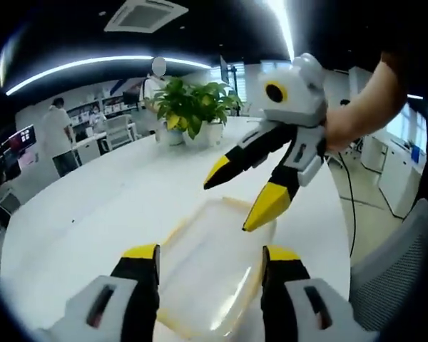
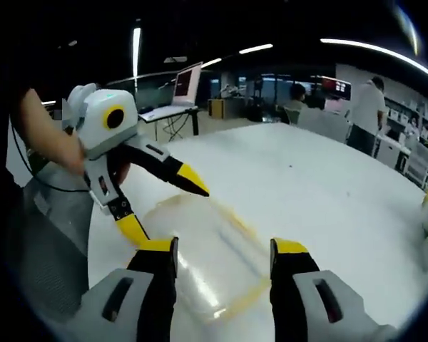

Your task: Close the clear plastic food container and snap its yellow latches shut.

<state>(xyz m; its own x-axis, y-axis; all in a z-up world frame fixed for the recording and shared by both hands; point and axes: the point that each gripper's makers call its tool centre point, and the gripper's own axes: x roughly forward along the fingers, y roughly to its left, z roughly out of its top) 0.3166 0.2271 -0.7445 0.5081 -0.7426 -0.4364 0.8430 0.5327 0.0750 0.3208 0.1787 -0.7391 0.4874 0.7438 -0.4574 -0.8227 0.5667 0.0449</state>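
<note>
- The clear container lies flat on the white table, yellow latches too blurred to judge.
- Left gripper spread wide above it, near edge hidden.
- Right gripper likewise wide, empty.

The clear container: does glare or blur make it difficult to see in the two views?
Left gripper view: the container is soft and hazy, with a bright streak of ceiling light on its lid; the yellow edges stay readable. Right gripper view: white glare streaks cross the lid, and it nearly blends into the white table. Both views bend strongly at the edges.
</note>
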